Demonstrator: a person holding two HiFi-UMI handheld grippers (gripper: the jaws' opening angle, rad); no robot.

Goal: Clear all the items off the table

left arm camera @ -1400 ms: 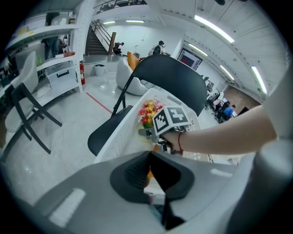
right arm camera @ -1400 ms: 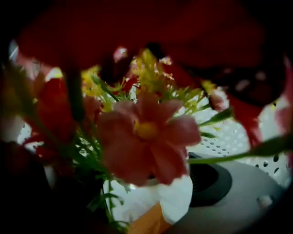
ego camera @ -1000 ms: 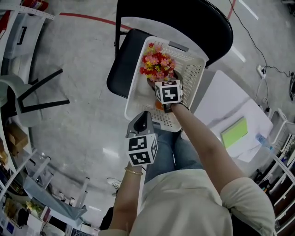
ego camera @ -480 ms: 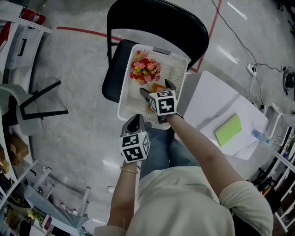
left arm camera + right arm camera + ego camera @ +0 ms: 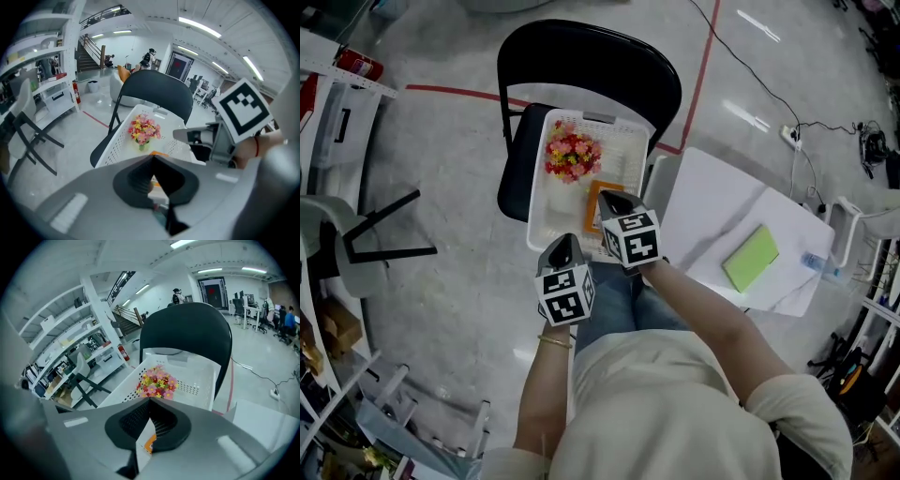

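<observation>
The white worktop holds a green notepad and, near its edge, a bottle; the left claw is pressed shut, the right claw just snapped shut, both empty, so a hasty reach could knock the bottle off.

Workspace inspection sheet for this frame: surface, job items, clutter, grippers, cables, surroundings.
Surface: white table, mostly bare.
Job's things: green pad and loose paper on the table; flower bunch and orange box in the white basket.
Clutter: what looks like a clear bottle at the table's edge.
Grippers: left gripper shut, empty; right gripper just been closing, now shut, nothing between its jaws.
Cables: black cable across the floor to a power strip.
Surroundings: black chair under the basket; red floor tape; shelving.
</observation>
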